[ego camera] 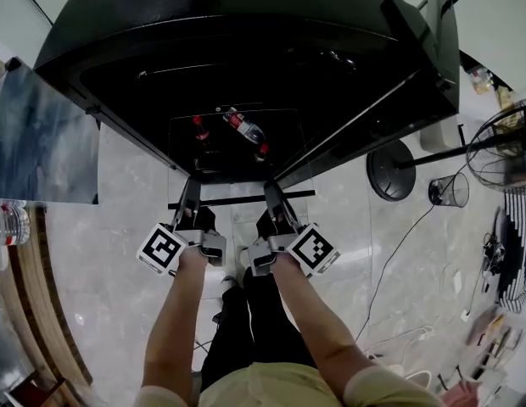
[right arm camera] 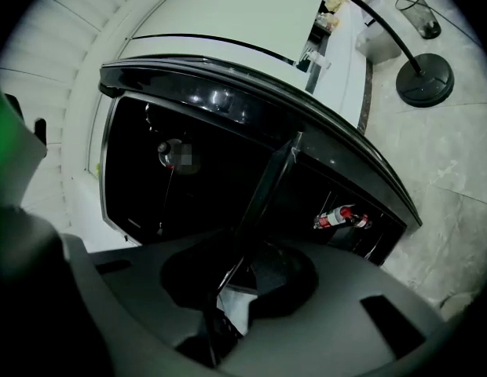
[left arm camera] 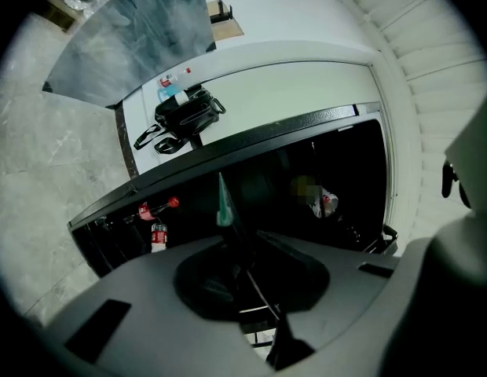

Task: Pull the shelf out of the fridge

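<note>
Where it shows from above, the shelf [ego camera: 241,200] is a clear glass panel with a dark front strip. It lies level, partly outside the mouth of the fridge [ego camera: 204,24], with its rear part inside the dark cavity. Its long axis, the front strip, runs from side to side across the fridge opening, square to the line of withdrawal.

Both grippers stand outside the fridge and point into it, with the shelf straight ahead of the jaws. The left gripper [ego camera: 192,190] sits on the front strip toward the side of the fridge away from its open door [ego camera: 416,49]. The right gripper [ego camera: 272,192] sits toward the door side. Both are about equally far from the fridge, so neither hand leads.

In each gripper view the glass appears edge-on between the 2 jaws. The jaws are part-closed, with 1 above the panel and 1 below. By this evidence, each gripper clamps the front edge.

2 red-capped bottles [ego camera: 246,131] lie deeper in the fridge, seen through the glass. Whether they rest on this shelf or on a level beneath cannot be told.

Recommended next move: draw both grippers straight away from the fridge, level and at an equal rate, so the panel does not skew in the opening.
</note>
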`<state>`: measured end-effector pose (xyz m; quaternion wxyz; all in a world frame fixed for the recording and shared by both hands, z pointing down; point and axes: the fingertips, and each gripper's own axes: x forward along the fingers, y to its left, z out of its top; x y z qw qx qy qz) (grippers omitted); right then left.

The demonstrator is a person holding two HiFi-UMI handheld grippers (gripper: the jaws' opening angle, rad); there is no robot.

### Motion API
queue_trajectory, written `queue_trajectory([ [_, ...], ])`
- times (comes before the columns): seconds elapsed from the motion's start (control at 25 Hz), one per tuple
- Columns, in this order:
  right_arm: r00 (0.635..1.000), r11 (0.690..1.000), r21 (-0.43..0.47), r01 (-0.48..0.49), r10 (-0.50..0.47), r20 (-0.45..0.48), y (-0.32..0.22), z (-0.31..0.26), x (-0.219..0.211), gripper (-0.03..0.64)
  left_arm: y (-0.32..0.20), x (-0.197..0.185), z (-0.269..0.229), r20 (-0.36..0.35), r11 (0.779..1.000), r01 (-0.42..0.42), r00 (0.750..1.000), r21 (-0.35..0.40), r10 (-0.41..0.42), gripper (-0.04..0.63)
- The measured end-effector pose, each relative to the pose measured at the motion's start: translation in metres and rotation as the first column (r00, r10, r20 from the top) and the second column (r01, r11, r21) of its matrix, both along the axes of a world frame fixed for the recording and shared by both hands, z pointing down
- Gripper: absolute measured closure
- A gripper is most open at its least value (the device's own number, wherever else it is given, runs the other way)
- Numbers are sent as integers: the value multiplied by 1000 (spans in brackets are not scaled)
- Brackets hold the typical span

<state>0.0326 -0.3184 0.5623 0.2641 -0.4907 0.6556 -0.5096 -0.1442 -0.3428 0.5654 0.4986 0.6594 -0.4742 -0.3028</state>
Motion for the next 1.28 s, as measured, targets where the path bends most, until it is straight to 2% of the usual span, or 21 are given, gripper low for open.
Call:
queue_trajectory([
  [0.2, 1000, 1000, 13, 6, -6, -5, 22, -15, -3, 548, 24, -3, -8, -34, 1000, 12, 999, -10, -13, 532],
  [0.72, 1000, 998, 59, -8, 7, 13, 73, -73, -4, 545, 71, -3, -72, -46, 1000, -11, 999, 29, 12, 535],
  [1.28, 999, 996, 83, 35, -36, 4, 127, -135, -10, 538, 124, -11, -145, 7, 996, -6, 1000, 94, 6, 537],
])
